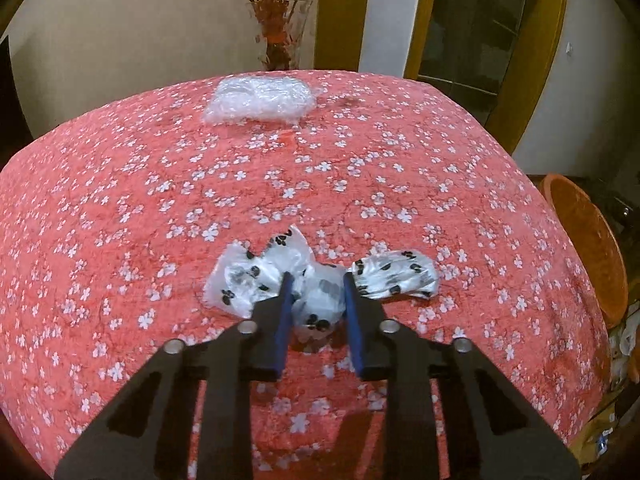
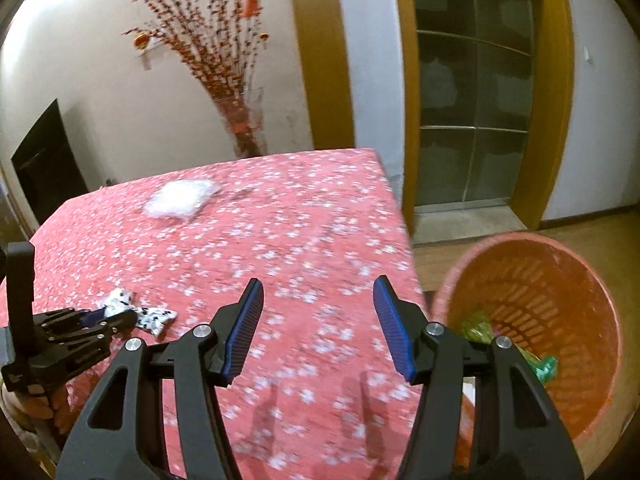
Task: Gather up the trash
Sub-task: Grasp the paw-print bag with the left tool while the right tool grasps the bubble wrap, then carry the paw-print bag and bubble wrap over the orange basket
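Left gripper (image 1: 316,280) jaws clenched on the knotted middle of a white crumpled wrapper (image 1: 320,280) with black prints, lying near the counter's (image 1: 120,200) front edge on the pink floral cloth. Right gripper (image 2: 318,292) jaws released, nothing between them, hovering over the counter's right side. Clear plastic bag (image 1: 260,98) lies at the far side. Orange basket (image 2: 560,280) stands on the floor just beside the counter, green trash inside.

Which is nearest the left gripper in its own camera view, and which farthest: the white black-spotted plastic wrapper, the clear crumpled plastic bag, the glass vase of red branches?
1. White black-spotted plastic wrapper, between its fingers.
2. Clear crumpled plastic bag, far across the table.
3. Glass vase of red branches, beyond the table's far edge.
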The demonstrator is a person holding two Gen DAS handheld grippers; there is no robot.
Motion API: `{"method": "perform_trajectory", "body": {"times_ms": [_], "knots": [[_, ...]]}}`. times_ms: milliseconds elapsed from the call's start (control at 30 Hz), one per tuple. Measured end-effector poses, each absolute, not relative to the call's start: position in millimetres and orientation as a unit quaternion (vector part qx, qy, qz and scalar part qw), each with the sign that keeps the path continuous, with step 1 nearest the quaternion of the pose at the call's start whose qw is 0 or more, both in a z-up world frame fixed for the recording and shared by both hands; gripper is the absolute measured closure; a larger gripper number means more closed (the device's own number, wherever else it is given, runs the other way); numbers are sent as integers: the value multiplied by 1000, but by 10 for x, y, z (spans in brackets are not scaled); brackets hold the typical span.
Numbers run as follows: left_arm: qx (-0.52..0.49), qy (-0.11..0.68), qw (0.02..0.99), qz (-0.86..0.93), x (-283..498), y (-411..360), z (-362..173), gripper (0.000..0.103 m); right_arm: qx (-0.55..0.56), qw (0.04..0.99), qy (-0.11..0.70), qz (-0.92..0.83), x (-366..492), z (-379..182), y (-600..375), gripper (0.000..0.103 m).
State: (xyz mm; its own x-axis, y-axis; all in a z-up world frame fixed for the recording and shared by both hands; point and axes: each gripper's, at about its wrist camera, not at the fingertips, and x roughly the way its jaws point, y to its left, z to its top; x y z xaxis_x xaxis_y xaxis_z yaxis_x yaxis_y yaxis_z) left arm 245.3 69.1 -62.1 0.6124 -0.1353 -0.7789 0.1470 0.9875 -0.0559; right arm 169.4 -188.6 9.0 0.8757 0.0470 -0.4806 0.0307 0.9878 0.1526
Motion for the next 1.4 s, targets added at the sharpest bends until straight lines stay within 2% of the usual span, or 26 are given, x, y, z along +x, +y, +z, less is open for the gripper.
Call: {"method": "perform_trajectory", "body": {"times_ms": [233, 467, 700, 800, 833, 867, 967, 1033, 1400], "knots": [[-47, 403, 913, -30, 2458, 1264, -444, 82, 63, 965, 248, 53, 2112, 214, -1421, 46], [-100, 351, 929, 62, 2528, 2089, -158, 82, 54, 961, 253, 102, 2949, 303, -693, 46], [-123, 345, 925, 106, 2696, 2565, -191, 82, 25, 958, 272, 82, 3789, 223, -137, 47], [-126, 349, 923, 105, 2746, 2610, -247, 82, 17, 944, 321, 72, 4057, 98, -49, 61], [-127, 351, 922, 103, 2751, 2622, -267, 82, 14, 938, 339, 69, 4117, 40, -45, 72], [-128, 352, 922, 100, 2759, 2618, -283, 82, 13, 934, 350, 69, 4139, -1, -59, 77], [-127, 352, 923, 91, 2729, 2579, -293, 82, -5, 932, 353, 78, 4000, -40, -127, 89], [-128, 352, 923, 83, 2727, 2523, -289, 82, 2, 931, 356, 81, 3860, -37, -225, 92], [-108, 348, 931, -2, 2504, 1642, -77, 82, 47, 954, 293, 37, 2440, 224, -1372, 95]]}}
